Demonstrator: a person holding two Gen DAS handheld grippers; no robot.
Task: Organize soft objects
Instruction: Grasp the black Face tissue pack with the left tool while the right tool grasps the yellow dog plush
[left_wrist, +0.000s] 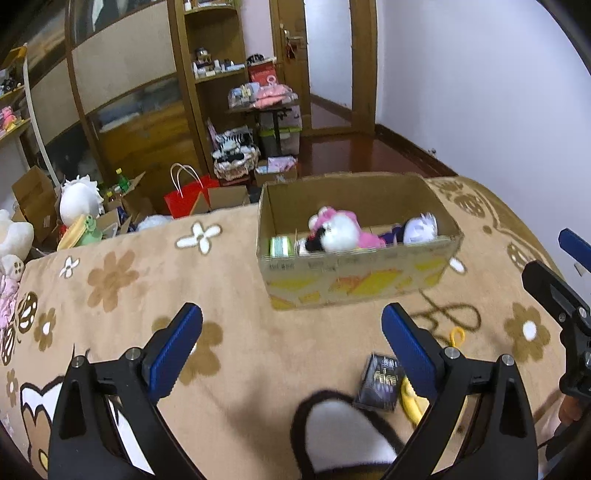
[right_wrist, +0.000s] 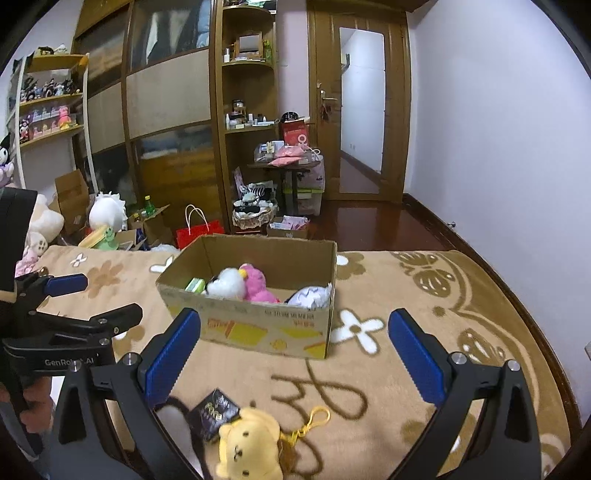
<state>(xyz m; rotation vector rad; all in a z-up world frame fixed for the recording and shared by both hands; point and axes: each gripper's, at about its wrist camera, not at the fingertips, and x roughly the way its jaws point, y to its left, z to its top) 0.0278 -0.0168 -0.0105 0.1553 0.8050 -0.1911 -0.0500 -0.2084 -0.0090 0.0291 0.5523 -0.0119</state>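
Cardboard box (right_wrist: 258, 325), holding three plush toys, sits beyond both wide-spread, empty grippers (left_wrist: 291, 350) (right_wrist: 295, 354). One yellow plush keychain (right_wrist: 247, 446) lies between the right fingers. "GenRobot.AI" marks the left gripper.

- A box (right_wrist: 255, 325) stands on a blanket (right_wrist: 406, 295), toward its far edge.
- In the box, a plush (right_wrist: 227, 282) lies left of a second plush (right_wrist: 256, 282); a third (right_wrist: 312, 297) sits at the right end.
- Near the camera, a keychain plush (right_wrist: 247, 443) lies on the blanket, with a packet (right_wrist: 212, 411) touching its left.
- Behind the blanket, a bag (right_wrist: 199, 230) stands on the floor.
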